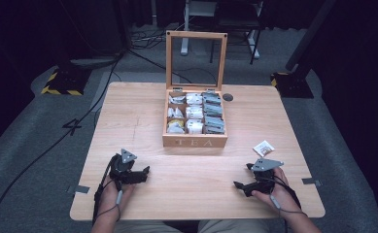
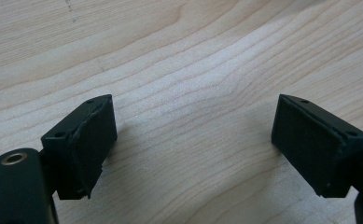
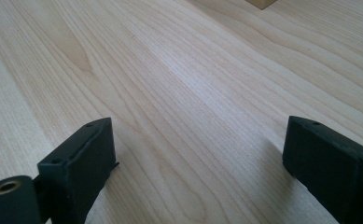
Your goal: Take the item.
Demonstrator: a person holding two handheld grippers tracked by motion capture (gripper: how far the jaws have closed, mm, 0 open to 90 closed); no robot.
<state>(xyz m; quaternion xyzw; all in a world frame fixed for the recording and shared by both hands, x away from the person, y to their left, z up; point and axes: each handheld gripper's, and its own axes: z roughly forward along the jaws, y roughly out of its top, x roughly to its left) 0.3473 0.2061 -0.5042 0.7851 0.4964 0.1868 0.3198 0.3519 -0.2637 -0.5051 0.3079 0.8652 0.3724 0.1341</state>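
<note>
Here we rest both grippers low on the table, near its front edge and well apart from each other; the left gripper shows its jaws wide in the left gripper view, bare wood between them, and the right gripper likewise stands wide with nothing held; the thing nearest our right hand is the sachet, a small white-and-brown packet lying flat on the table, just beyond the right gripper and to the right of the tea box; the box stands mid-table with its glass lid upright and its compartments full of packets, white ones in the left and middle columns, grey ones at the right; we judge the sachet very light, thin and soft, likely paper or foil that will crumple and slide on the smooth wood rather than lift; so we would take it by one edge or corner, jaws narrowed and coming in low and nearly level with the table, pinching gently; a hard squeeze could crush what is inside; the print on it is too small to read; the box looks stiff and heavier, unlikely to shift at a light touch
</note>
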